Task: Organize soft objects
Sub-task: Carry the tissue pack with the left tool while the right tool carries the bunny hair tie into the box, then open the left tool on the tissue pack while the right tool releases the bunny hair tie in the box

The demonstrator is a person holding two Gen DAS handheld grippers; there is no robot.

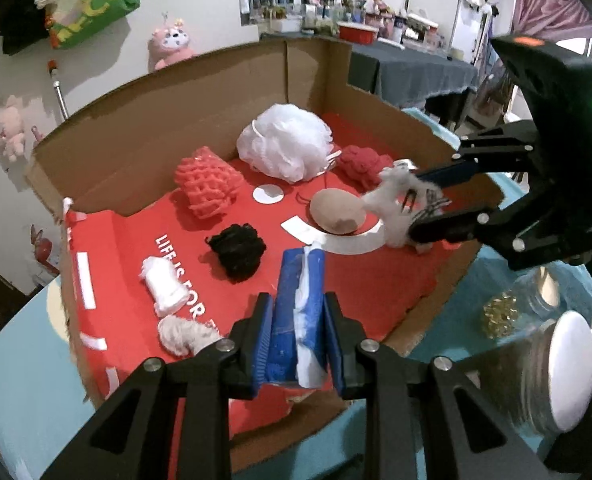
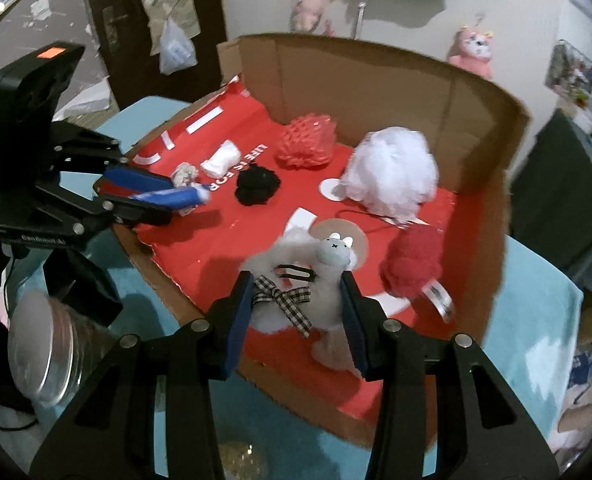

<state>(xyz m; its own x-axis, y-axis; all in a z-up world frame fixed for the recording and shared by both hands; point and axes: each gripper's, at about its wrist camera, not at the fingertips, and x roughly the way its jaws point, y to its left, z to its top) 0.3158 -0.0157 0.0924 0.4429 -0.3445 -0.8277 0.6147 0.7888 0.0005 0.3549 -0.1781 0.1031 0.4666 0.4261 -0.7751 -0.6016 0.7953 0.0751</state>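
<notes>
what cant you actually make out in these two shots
- Blue folded cloth: left wrist view, its near end hidden between the left hand-held gripper.
- White plush: right wrist view, its sides covered by the right hand-held gripper.
- Glass jar: left wrist view, blurred and cut off at the edge.
- Box lettering: the end of it hidden behind the gripper.

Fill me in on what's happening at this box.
A person is sorting soft items with two handheld grippers over an open cardboard box lined in red. The left gripper is shut on a blue and white folded cloth; the right gripper is shut on a fluffy white plush with a checked bow. Already lying in the box are a white bath pouf, red mesh sponge and black yarn ball.
</notes>
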